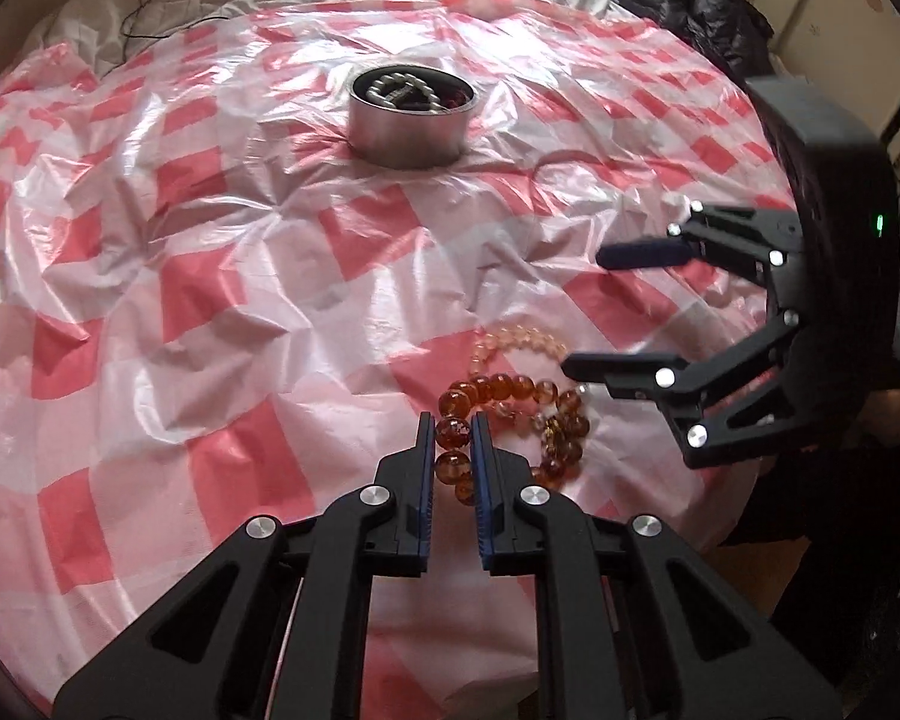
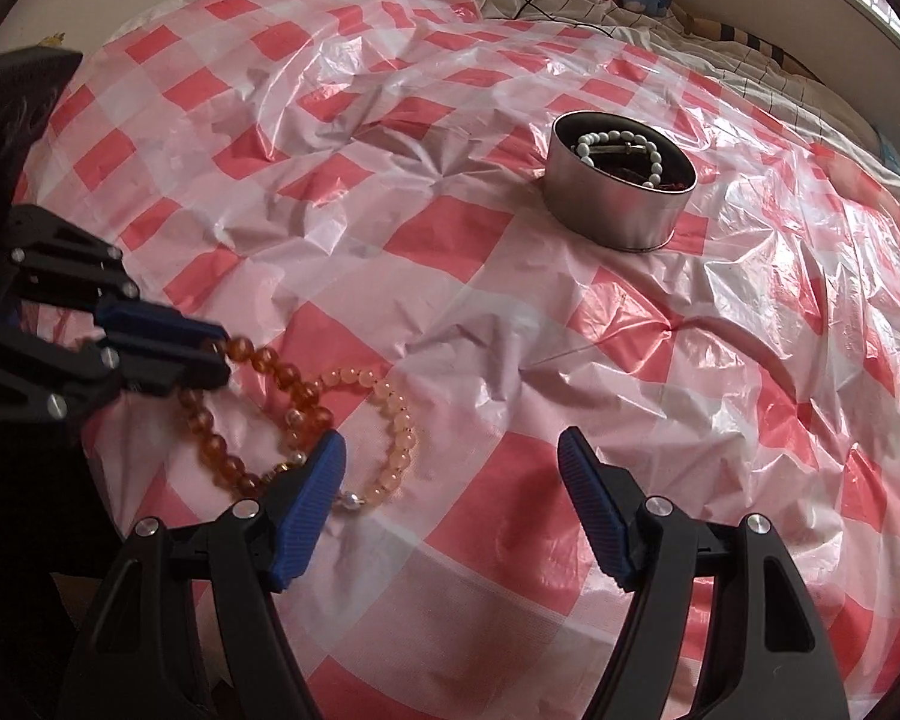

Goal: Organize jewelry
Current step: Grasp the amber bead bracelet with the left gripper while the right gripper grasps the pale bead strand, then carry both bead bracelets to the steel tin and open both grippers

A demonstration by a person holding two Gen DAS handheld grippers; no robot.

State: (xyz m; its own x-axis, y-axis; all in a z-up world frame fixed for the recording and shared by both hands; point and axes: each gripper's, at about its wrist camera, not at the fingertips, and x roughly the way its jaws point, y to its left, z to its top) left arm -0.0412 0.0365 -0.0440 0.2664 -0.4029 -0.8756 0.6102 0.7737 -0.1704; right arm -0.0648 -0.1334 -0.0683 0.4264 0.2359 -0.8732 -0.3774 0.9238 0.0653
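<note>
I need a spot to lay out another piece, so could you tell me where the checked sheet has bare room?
Free: the wide stretch of sheet between the tin and the bracelets, and everything left of the tin in the left view. Crowded: the near corner, where the amber bracelet and pale bracelet overlap, with both tongs there.

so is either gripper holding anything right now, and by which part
The left gripper is shut on the amber bead bracelet, pinching one or two beads at the near-left side of its loop. The right gripper is open and holds nothing.
</note>
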